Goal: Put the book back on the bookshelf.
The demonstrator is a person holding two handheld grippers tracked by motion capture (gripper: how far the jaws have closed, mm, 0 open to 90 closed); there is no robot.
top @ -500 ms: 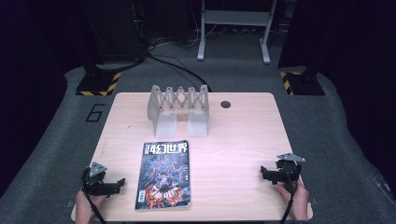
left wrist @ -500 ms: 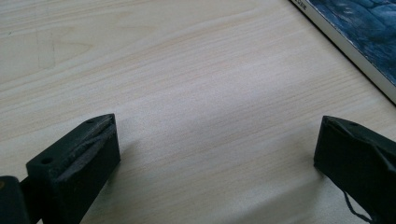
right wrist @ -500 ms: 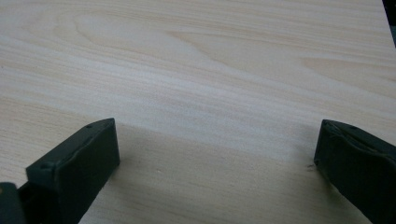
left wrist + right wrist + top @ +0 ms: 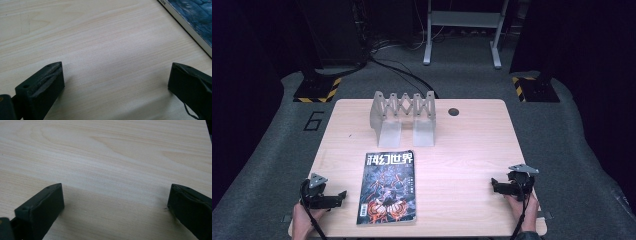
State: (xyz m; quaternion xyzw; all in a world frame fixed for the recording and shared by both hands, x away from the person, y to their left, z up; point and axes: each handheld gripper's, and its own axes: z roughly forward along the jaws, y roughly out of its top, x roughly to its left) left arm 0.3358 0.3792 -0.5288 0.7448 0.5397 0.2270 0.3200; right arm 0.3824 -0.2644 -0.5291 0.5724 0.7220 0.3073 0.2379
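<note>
A magazine (image 4: 388, 186) with a dark cover and white title characters lies flat near the table's front, left of centre. Its edge crosses the top right corner of the left gripper view as the magazine (image 4: 192, 20). My left gripper (image 4: 341, 196) rests low on the table just left of the magazine, jaws wide apart over bare wood (image 4: 116, 75). My right gripper (image 4: 493, 184) sits at the front right, pointing left, also open with bare wood between its jaws (image 4: 116, 195). Behind the magazine stands a grey accordion-style rack (image 4: 404, 116).
The light wooden table (image 4: 472, 145) has a round cable hole (image 4: 453, 111) at the back. A hand holds each gripper at the front edge. Beyond the table are grey carpet, cables, a metal stand and yellow-black striped bases.
</note>
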